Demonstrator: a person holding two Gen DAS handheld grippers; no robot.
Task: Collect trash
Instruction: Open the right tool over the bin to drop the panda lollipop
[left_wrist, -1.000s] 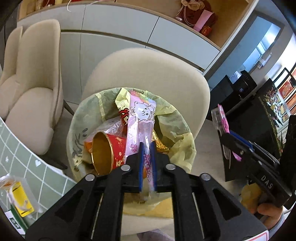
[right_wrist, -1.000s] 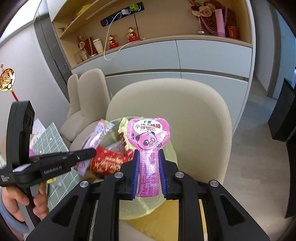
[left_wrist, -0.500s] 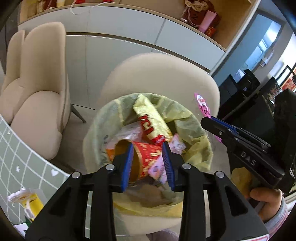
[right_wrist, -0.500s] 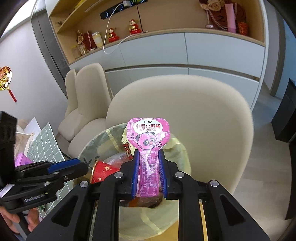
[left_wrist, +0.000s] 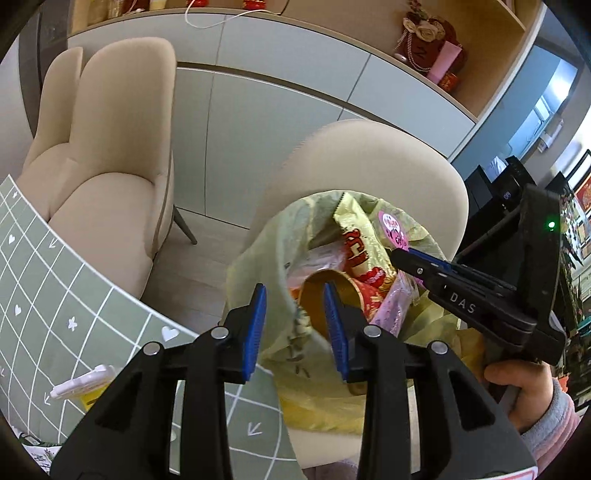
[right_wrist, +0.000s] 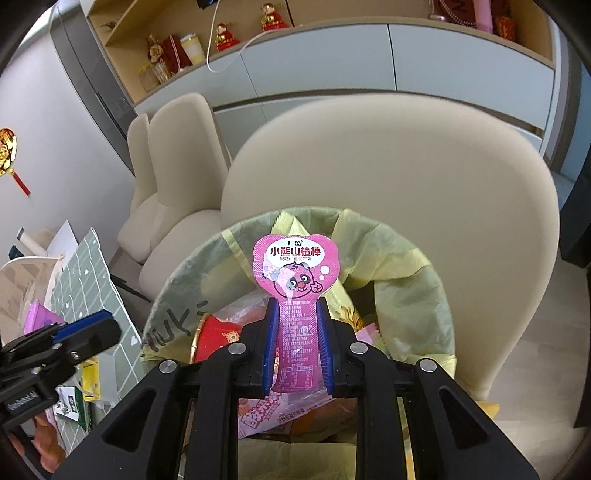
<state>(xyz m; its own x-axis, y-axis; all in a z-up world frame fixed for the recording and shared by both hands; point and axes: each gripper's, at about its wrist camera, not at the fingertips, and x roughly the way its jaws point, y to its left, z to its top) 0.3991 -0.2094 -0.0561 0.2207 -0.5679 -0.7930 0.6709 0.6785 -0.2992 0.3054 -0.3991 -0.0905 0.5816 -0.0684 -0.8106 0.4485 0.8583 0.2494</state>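
A bin lined with a yellow-green bag holds a red and gold paper cup, a yellow snack wrapper and a pale pink wrapper. My left gripper is open above the bin's near left rim, nothing between its blue pads. The same left gripper shows at the bin's left in the right wrist view. My right gripper is shut on a pink bear-print stick wrapper, held upright over the bin's mouth.
A beige chair back rises right behind the bin. Two more beige chairs stand to the left. A green grid tablecloth with a yellow and white packet lies at lower left. A hand grips the right tool.
The left gripper opened and the long pink and white wrapper fell into the bin; it then drew back toward the table. The right gripper came lower over the bin with its pink wrapper.
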